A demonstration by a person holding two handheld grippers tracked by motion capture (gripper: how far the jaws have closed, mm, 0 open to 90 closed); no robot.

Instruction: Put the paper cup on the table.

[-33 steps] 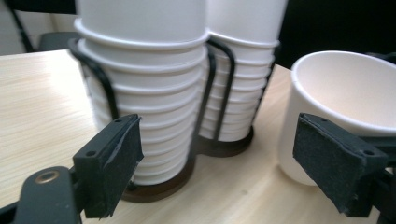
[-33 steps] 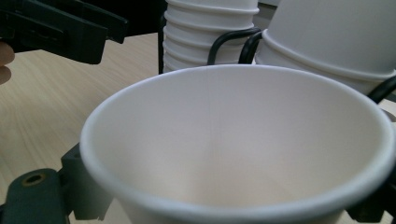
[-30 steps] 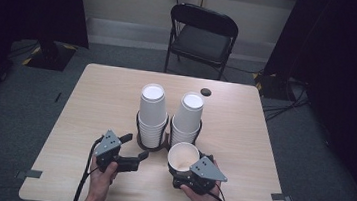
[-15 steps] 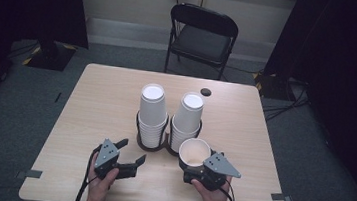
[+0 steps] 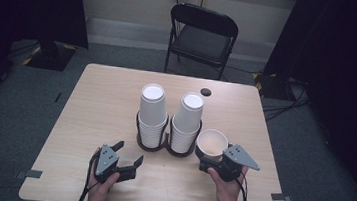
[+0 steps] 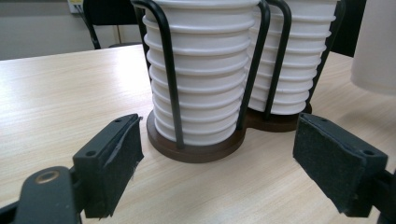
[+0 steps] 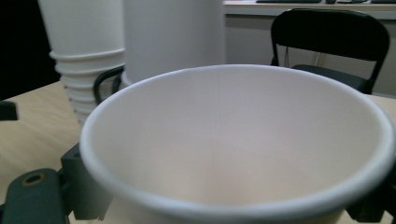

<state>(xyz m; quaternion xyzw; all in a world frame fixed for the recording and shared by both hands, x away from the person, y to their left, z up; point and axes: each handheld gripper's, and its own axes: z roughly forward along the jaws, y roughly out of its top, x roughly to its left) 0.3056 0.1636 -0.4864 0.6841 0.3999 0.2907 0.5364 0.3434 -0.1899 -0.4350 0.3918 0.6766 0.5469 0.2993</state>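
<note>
Two stacks of white paper cups, upside down, stand in a black wire holder (image 5: 166, 144) at mid-table: the left stack (image 5: 152, 113) and the right stack (image 5: 186, 119). A single white cup (image 5: 211, 143) (image 7: 233, 140), mouth up, is held just right of the holder by my right gripper (image 5: 210, 163), which is shut on its wall. My left gripper (image 5: 128, 155) (image 6: 217, 163) rests near the front edge, open and empty, and faces the holder's brown base (image 6: 196, 149).
A small dark disc (image 5: 206, 92) lies on the wooden table (image 5: 90, 106) behind the stacks. A black folding chair (image 5: 201, 35) stands beyond the far edge. Cables (image 5: 276, 108) trail on the floor at the right.
My right gripper has carried the single cup to the right, away from the holder's front. The left gripper has shifted slightly to the left and nearer the table's front edge.
</note>
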